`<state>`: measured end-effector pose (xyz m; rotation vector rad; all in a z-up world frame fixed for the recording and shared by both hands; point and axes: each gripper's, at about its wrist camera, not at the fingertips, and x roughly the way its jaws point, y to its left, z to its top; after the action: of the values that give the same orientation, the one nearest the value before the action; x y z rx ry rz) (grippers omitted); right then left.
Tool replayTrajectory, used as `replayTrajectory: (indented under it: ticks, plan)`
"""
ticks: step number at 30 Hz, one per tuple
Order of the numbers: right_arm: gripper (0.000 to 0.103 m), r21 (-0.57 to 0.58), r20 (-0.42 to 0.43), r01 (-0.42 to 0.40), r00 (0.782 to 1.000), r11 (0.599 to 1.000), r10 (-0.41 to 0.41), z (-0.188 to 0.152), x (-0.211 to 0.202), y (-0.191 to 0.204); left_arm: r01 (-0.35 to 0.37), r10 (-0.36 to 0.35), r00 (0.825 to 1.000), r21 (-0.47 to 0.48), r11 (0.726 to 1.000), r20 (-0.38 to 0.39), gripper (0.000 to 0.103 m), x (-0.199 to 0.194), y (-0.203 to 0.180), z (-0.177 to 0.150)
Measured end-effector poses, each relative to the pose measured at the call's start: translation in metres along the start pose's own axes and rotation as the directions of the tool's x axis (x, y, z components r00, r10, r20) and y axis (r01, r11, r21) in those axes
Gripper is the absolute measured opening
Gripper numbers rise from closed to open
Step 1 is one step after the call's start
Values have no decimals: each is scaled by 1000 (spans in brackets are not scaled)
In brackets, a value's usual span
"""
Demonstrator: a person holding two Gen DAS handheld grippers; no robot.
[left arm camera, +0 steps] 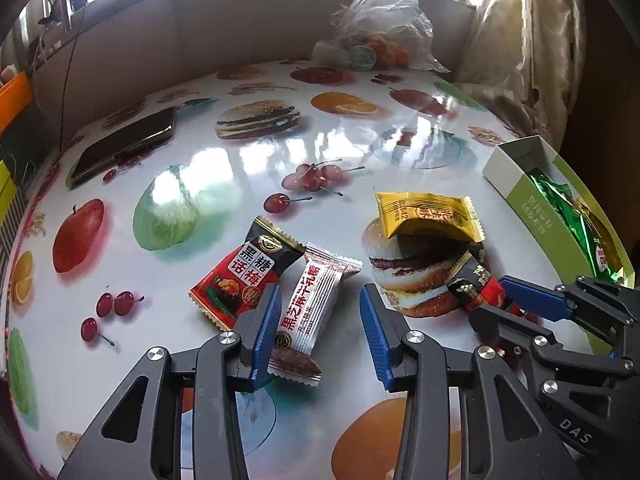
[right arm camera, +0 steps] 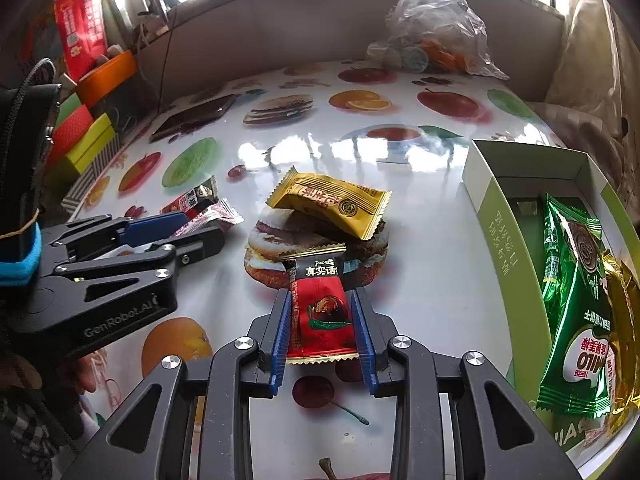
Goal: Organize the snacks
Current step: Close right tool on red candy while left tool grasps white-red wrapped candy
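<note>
The right gripper (right arm camera: 322,320) clamps a red snack packet (right arm camera: 322,314) above the counter (right arm camera: 432,264), while the left gripper (left arm camera: 320,336) hangs part-open and empty over a white snack packet (left arm camera: 310,312).

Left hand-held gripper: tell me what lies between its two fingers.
In the left wrist view, the left hand-held gripper stands open over the white-and-maroon snack packet, which lies by the left finger; the rest of the gap shows bare tablecloth.

Left gripper (left arm camera: 320,334) hangs open over a white snack packet (left arm camera: 310,312) on the table (left arm camera: 224,160)
</note>
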<state>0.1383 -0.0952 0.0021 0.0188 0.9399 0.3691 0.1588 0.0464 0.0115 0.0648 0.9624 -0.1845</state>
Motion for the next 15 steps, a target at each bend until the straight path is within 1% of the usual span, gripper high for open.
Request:
replayTrajectory:
  ticks: [11,12,13,15]
  plan:
    - [29,4,2,-3,1000,1000,3,0,-1,0,-28,28,1000,-4,1000,-3,42,5,-2,1]
    - [29,5,2,-3,1000,1000,3,0,0,0,-29,29,1000,-7,1000,-3,40,5,-2,1]
    - [29,5,2,-2,1000,1000,2,0,0,0,-32,32,999,-9,999,-2,33,5,-2,1]
    - [29,5,3,-2,1000,1000,2,1,0,0,-35,35,999,-9,999,-1,26,4,-2,1]
